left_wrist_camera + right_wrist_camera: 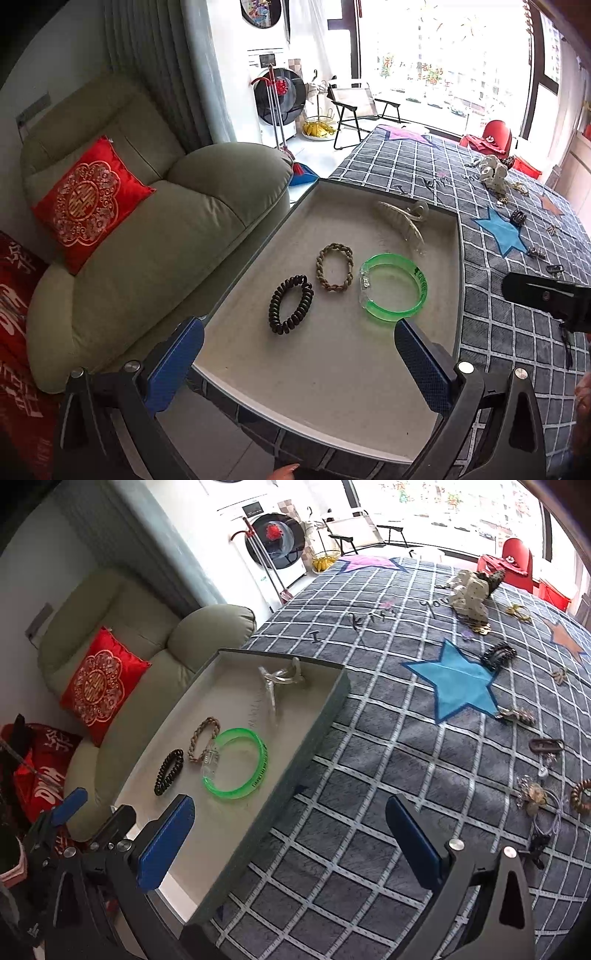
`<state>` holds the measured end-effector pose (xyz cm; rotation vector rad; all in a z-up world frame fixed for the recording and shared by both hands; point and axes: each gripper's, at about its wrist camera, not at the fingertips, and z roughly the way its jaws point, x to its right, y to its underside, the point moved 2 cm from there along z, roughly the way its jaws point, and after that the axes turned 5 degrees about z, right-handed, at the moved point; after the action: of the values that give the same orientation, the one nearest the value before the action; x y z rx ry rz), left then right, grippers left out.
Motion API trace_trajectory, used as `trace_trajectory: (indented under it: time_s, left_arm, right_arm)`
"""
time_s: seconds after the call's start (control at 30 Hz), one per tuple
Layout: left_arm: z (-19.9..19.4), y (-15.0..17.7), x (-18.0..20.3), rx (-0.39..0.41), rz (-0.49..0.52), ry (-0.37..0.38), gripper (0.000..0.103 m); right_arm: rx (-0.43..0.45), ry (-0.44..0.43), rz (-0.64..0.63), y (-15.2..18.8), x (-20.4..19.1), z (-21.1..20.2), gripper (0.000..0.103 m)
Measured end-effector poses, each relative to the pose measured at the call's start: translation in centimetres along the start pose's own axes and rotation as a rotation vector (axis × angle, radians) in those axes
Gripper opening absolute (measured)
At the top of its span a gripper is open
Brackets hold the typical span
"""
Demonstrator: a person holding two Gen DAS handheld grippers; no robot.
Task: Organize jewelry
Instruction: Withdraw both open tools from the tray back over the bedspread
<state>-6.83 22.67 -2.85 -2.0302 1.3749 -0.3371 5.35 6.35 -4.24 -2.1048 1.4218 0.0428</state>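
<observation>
My left gripper [299,343] hangs over the near end of the tray [459,258], fingers spread wide and empty. My right gripper [290,823] straddles the tray's right wall, fingers fully apart, gripping nothing. Inside the tray, the green bangle [234,762] lies nearest that wall, the braided band [204,738] touching it, the black coil tie [168,771] beside that, the clear claw clip [279,681] at the far end.

Olive-green sofa [155,229] with red embroidered cushion [88,203] against grey wall. Front-loading washing machine [275,99] behind. Bright daylight through large window [443,59]. Folding chair [354,107] near window.
</observation>
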Motion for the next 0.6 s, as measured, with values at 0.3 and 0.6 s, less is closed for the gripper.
trace_trajectory:
  time_s: [0.3,0.6]
  left_arm:
    - [-0.9,0.4,0.6,-0.014,0.002,0.023,0.103]
    - [-2.7,0.2,4.0,0.012,0.082,0.052,0.103]
  right_arm:
    - [-0.001,0.016,0.025,1.4,3.0,-1.2,0.103]
    - [0.039,0.046,0.079,1.8,6.8,-3.2,0.103]
